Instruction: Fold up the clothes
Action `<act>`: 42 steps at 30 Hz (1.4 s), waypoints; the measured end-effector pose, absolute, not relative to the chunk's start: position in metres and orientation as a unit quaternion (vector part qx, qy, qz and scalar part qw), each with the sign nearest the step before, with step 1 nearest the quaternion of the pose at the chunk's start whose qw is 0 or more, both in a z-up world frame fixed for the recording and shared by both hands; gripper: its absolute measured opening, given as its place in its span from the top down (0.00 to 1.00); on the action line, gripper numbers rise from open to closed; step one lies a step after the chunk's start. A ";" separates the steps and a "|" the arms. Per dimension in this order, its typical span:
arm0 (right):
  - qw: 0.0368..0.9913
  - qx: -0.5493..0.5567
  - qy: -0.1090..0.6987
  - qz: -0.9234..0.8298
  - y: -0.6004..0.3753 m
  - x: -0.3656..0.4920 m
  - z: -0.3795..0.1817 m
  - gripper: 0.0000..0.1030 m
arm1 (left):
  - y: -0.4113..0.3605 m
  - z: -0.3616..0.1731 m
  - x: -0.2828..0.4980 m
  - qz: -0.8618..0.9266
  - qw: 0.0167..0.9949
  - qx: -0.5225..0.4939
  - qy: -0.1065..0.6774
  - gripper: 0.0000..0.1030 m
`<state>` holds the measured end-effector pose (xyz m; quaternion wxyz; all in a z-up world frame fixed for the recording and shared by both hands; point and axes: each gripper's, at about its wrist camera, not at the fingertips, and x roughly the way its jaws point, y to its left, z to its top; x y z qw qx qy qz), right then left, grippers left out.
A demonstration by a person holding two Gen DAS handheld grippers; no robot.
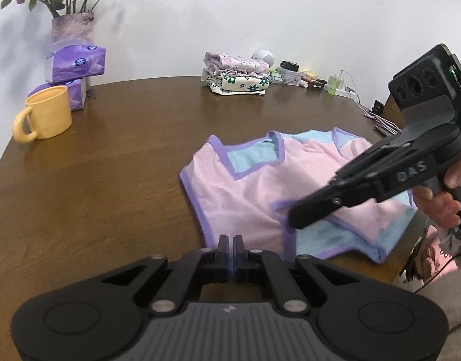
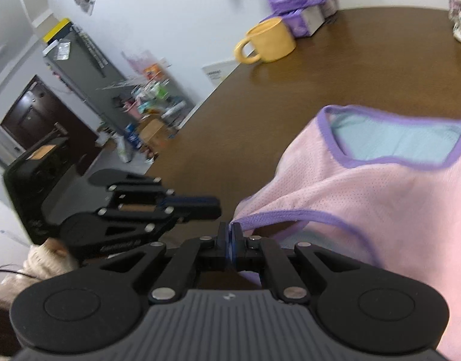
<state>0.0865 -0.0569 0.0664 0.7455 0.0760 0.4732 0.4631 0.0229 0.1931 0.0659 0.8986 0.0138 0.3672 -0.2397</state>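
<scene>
Nearest, the right gripper (image 2: 230, 234) pinches the purple-bound armhole edge of the pink mesh sleeveless top with blue lining (image 1: 254, 186), which lies partly turned over at the near edge of the round dark wooden table (image 1: 125, 150). The left gripper (image 1: 232, 242) is pressed together on nothing just beside its hem. The fabric looks light, limp and slippery; the bound edges seem the surest hold. Farther off sit a yellow mug (image 1: 45, 115), a folded floral stack (image 1: 236, 73) and a white wall (image 1: 260, 15).
</scene>
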 end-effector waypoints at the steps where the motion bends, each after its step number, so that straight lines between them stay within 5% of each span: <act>1: 0.741 0.076 0.478 0.465 -0.057 0.082 0.063 0.99 | 0.195 0.065 0.019 -0.239 0.898 0.012 0.368 0.99; 14: 0.741 0.098 0.498 0.441 -0.060 0.074 0.030 0.94 | 0.194 0.058 0.005 -0.194 0.905 0.006 0.379 0.90; 17: 0.772 0.096 0.468 0.419 -0.081 0.076 0.043 0.89 | 0.191 0.065 0.017 -0.188 0.908 -0.005 0.375 0.86; 22: 0.836 0.057 0.422 0.347 -0.119 0.079 0.056 0.71 | 0.165 0.072 0.058 -0.196 0.906 0.002 0.375 0.65; 27: 0.851 0.011 0.412 0.326 -0.133 0.085 0.053 0.63 | 0.126 0.063 0.105 -0.188 0.900 0.047 0.390 0.62; 32: 0.839 -0.041 0.413 0.351 -0.119 0.084 0.046 0.62 | 0.106 0.051 0.131 -0.168 0.895 0.088 0.404 0.70; 34: 0.833 -0.046 0.414 0.363 -0.117 0.086 0.047 0.64 | 0.102 0.049 0.137 -0.167 0.891 0.103 0.409 0.94; 35: 0.830 -0.049 0.414 0.370 -0.116 0.088 0.047 0.66 | 0.101 0.048 0.139 -0.165 0.891 0.111 0.409 0.95; 37: 0.824 -0.054 0.414 0.382 -0.114 0.090 0.048 0.94 | 0.099 0.049 0.142 -0.158 0.892 0.125 0.405 0.97; 42: 0.808 -0.067 0.415 0.412 -0.109 0.097 0.049 0.97 | 0.103 0.056 0.151 -0.132 0.901 0.142 0.389 0.98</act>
